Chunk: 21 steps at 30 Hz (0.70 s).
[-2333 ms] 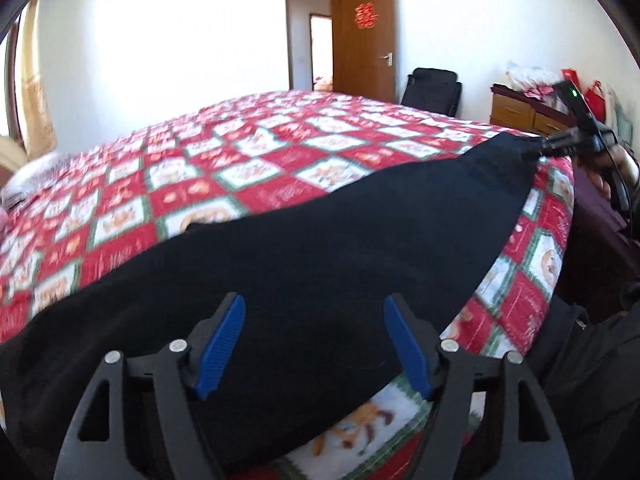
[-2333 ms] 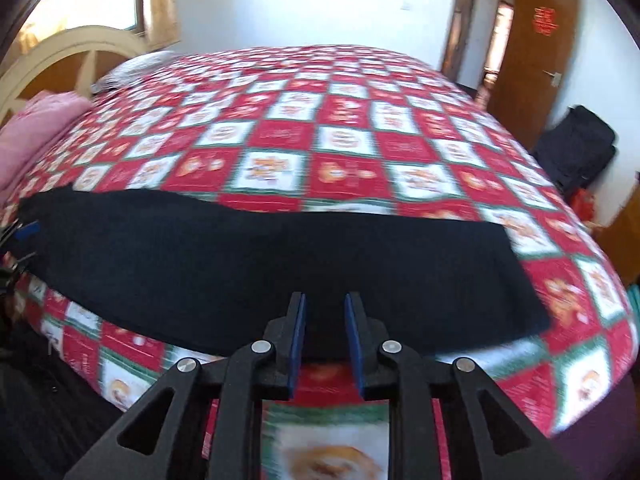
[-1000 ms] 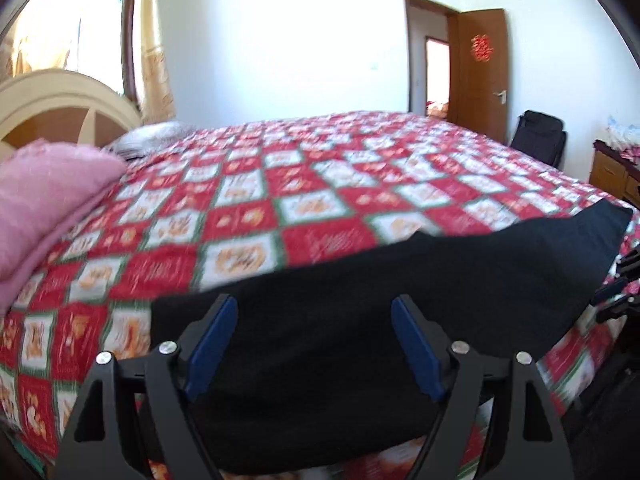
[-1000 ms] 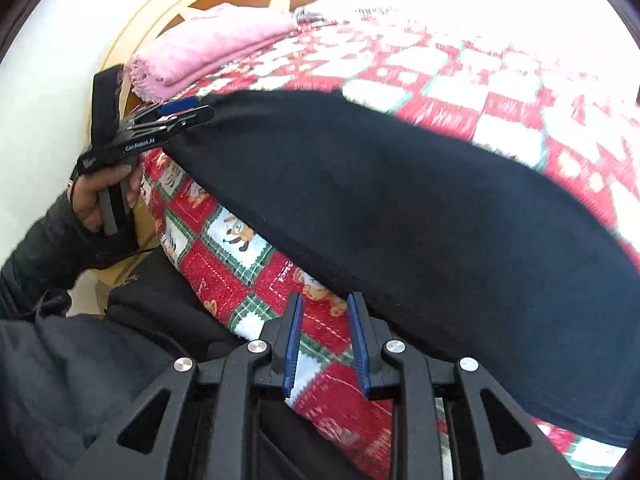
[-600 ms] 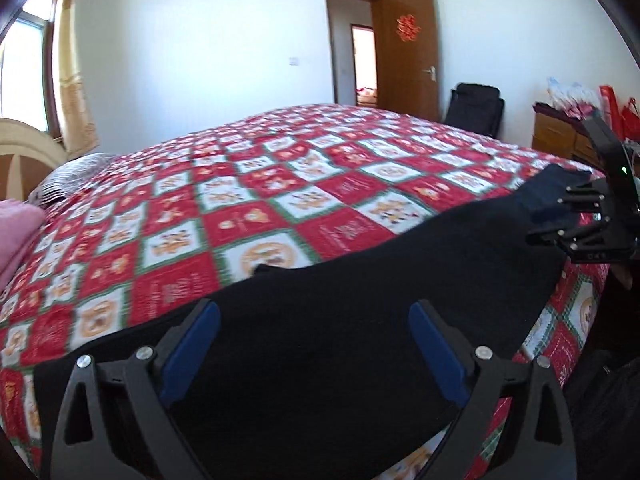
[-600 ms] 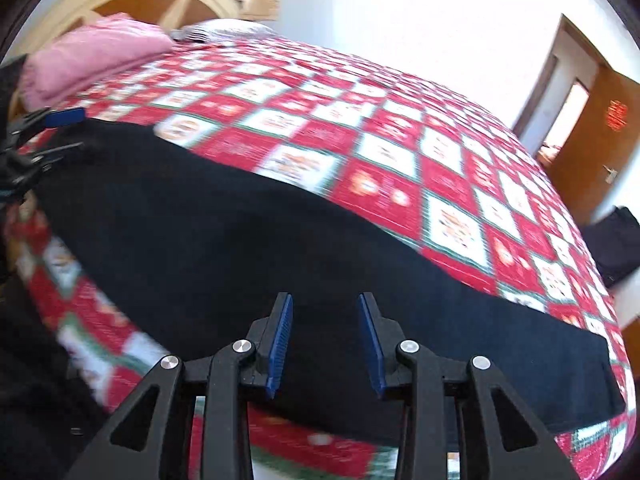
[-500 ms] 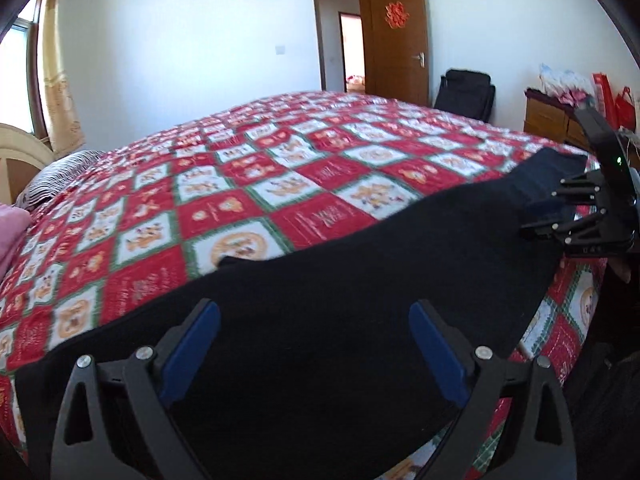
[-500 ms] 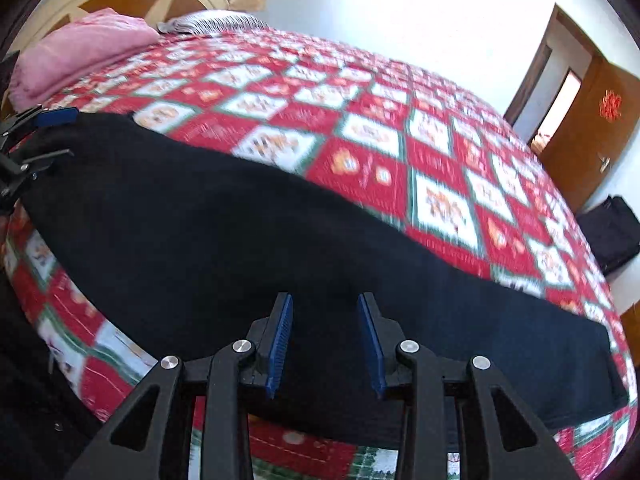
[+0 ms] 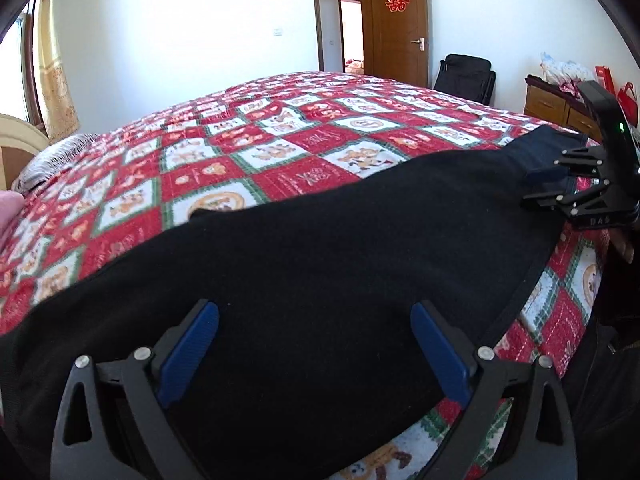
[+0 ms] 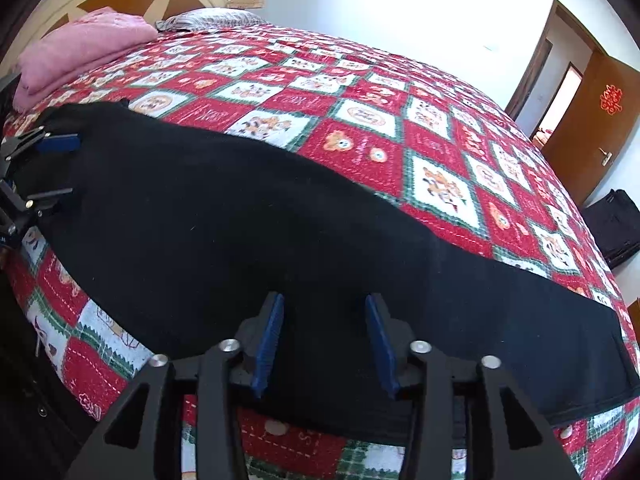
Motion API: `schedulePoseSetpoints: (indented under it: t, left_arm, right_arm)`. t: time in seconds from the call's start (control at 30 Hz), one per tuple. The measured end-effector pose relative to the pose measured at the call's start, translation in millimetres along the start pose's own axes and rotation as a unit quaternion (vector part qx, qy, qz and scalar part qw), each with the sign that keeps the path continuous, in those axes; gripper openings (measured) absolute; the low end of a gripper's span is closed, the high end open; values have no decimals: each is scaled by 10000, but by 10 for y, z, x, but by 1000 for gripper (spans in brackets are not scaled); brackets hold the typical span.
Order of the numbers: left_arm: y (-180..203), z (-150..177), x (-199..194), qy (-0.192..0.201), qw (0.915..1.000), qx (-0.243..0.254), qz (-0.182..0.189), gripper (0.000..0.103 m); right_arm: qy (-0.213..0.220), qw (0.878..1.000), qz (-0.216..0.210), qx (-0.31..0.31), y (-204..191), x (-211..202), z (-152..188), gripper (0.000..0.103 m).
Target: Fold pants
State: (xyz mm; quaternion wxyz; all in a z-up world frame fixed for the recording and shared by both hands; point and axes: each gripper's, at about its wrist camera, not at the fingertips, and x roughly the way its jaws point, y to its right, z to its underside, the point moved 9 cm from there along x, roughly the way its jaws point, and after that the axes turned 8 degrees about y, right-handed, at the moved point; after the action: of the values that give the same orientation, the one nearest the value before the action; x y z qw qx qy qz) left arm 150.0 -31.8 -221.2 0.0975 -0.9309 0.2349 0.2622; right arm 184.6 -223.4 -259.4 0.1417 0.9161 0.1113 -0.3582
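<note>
The pants (image 9: 320,272) lie flat as one long black band along the near edge of the bed (image 9: 304,148), already doubled leg on leg by the look of them, with one end toward the pink blanket (image 10: 76,48) at the headboard and the other toward the door (image 10: 596,120) side. The left gripper (image 9: 314,354) hovers over the end of the pants nearer the blanket, its jaws spread wide with cloth beneath them but nothing pinched. The right gripper (image 10: 324,340) stands over the near edge of the pants farther toward the door, its jaws parted to a moderate gap and likewise holding nothing; in the left view it shows side-on at the far end of the pants. The step in hand appears to be taking hold for the next fold along the length. To do it well, each gripper should probably come down onto the edge of the pants and close on every layer at once, since a bite on the top layer alone would let the lower one trail. Both holds are best taken at matching points across the band, so that the lifted end travels square over the pants and lands edge on edge. The dark cloth hides seams and layer edges, so the layer count cannot be told.
</note>
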Motion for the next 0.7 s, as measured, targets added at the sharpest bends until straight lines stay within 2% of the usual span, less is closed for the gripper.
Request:
schedulePoseSetpoints:
  t: [0.07, 0.23, 0.33, 0.43, 0.5, 0.57, 0.7]
  left_arm:
    - [-27, -39, -50, 67, 9999, 55, -69, 100]
    - [-165, -35, -56, 25, 9995, -29, -318, 100]
    - [-242, 24, -25, -87, 9987, -161, -473, 100]
    - [-273, -5, -49, -22, 9984, -222, -521, 100]
    - [-293, -25, -74, 23, 9980, -238, -580, 100]
    - [-311, -29, -91, 28, 9978, -276, -601, 100]
    - [-352, 6, -85, -24, 9971, -349, -681, 100]
  right_arm:
    - [-12, 9998, -72, 165, 74, -62, -10, 50]
    - [46, 9995, 126, 284, 340, -158, -7, 50]
    - [69, 9977, 224, 635, 662, -237, -23, 50]
    - [318, 9913, 332, 1234, 1157, -482, -104, 50]
    - [524, 9804, 509, 1828, 1637, -715, -111, 50]
    - [714, 9645, 653, 2456, 2109, -959, -32, 50]
    - [630, 9365, 1007, 3299, 2816, -1251, 361, 50]
